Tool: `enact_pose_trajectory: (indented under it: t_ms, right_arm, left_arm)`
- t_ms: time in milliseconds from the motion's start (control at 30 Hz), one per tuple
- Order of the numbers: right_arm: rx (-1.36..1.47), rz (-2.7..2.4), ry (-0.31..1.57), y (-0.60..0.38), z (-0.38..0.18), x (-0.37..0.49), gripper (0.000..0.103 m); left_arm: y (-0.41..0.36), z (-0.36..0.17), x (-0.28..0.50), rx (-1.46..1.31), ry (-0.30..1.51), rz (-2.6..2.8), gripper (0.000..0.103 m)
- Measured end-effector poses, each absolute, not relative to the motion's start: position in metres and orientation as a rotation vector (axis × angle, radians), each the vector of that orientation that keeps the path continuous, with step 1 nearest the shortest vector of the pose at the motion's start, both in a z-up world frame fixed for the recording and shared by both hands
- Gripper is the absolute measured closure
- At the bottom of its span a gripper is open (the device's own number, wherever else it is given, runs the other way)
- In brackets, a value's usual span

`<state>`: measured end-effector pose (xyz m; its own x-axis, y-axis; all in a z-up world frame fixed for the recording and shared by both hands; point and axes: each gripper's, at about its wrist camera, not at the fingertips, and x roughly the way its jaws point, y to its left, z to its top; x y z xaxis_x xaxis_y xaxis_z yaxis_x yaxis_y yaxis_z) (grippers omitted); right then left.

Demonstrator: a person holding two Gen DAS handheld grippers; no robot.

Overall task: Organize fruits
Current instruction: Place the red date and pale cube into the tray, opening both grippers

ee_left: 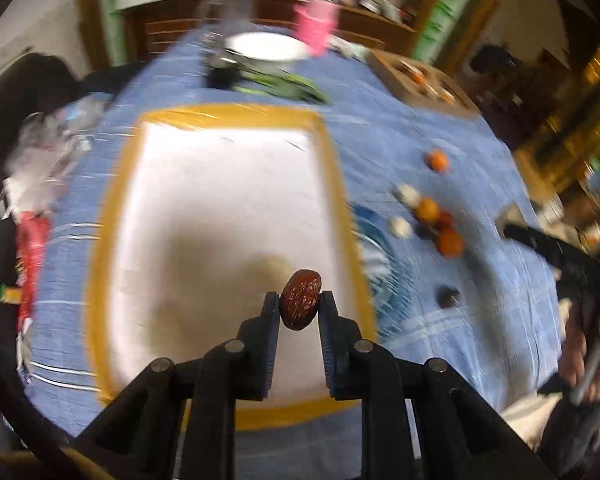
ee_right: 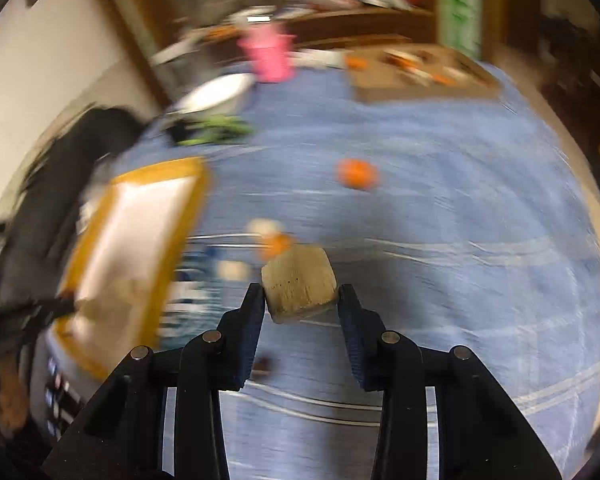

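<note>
Both fisheye views are heavily motion-blurred with dark curved corners; soft indoor light, glare on the white tray [ee_left: 228, 184].

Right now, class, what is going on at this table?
A person is sorting fruit with two tools. The left hand-held gripper pinches a wrinkled brown date above the yellow-rimmed white tray. The right hand-held gripper holds a pale tan block. Small orange fruits lie on the blue tablecloth.

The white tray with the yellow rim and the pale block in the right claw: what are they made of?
White tray with the yellow rim: probably plastic or enamel; its smooth surface shows glare, though blur leaves it open. Pale beige block gripped by the right claw: matte, speckled, flat-faced, perhaps foam or a dry food piece; uncertain.
</note>
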<state>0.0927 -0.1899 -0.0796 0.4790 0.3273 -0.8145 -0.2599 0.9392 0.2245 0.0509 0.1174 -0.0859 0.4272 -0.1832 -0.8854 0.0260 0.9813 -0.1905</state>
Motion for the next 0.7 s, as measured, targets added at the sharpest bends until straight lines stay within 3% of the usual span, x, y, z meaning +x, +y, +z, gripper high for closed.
enact_pose_trajectory:
  t_ms: [433, 700]
  right_arm:
    - [-0.188, 0.639, 1.132, 0.027, -0.115, 0.138, 0.067]
    - [-0.242, 0.604, 1.205, 0.054, -0.151, 0.162, 0.067]
  left_arm:
    - [0.195, -0.14, 0.102, -0.185, 1.228, 0.018, 0.081]
    - [0.194, -0.168, 0.109, -0.15, 1.283, 0.017, 0.081]
